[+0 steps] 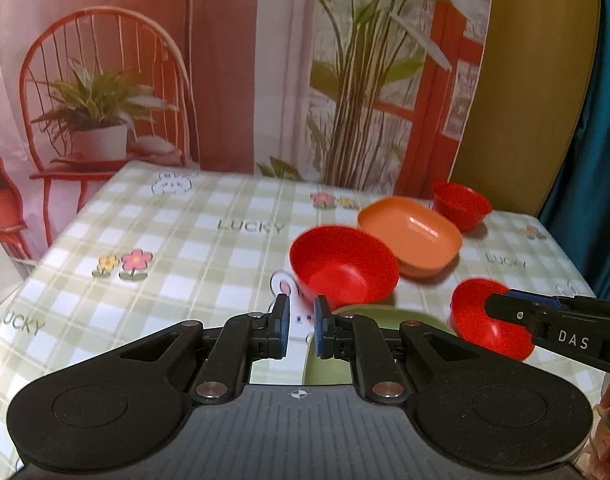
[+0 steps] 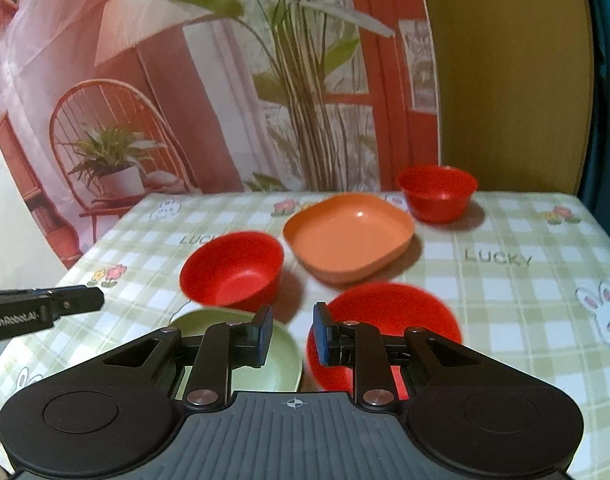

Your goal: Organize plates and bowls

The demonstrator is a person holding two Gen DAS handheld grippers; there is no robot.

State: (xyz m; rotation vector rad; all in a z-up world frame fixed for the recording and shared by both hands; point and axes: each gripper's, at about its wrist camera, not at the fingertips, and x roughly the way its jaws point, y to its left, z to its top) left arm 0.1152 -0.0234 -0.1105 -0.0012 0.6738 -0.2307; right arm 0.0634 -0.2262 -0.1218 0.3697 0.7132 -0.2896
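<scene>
Three red bowls, an orange dish and a green plate are spread over the checked tablecloth [image 2: 505, 280] and none is yet stacked. The near red bowl [image 2: 385, 312] lies closest to the right gripper [image 2: 292, 334], just right of the green plate [image 2: 281, 352]; the middle red bowl [image 2: 233, 268] sits just behind the plate, the orange dish [image 2: 349, 236] is just beyond it, and the far red bowl [image 2: 437, 196] stands near the table's back edge. The right gripper's tongs are seen spread, holding nothing, with the right finger over the near bowl's left rim. In the left wrist view the left gripper [image 1: 302, 330] is likewise spread and empty above the green plate's left edge. The step in hand is judged to be a first grasp on the near red bowl. For this to be done well, one finger should be lowered inside the rim and the other outside, so the thin wall is pinched squarely; a shallow bite is likely to let the smooth plastic slip or tip. The bowl should then be lifted clear of the plate before it is nested into another red bowl, and the left gripper kept out of that path.
</scene>
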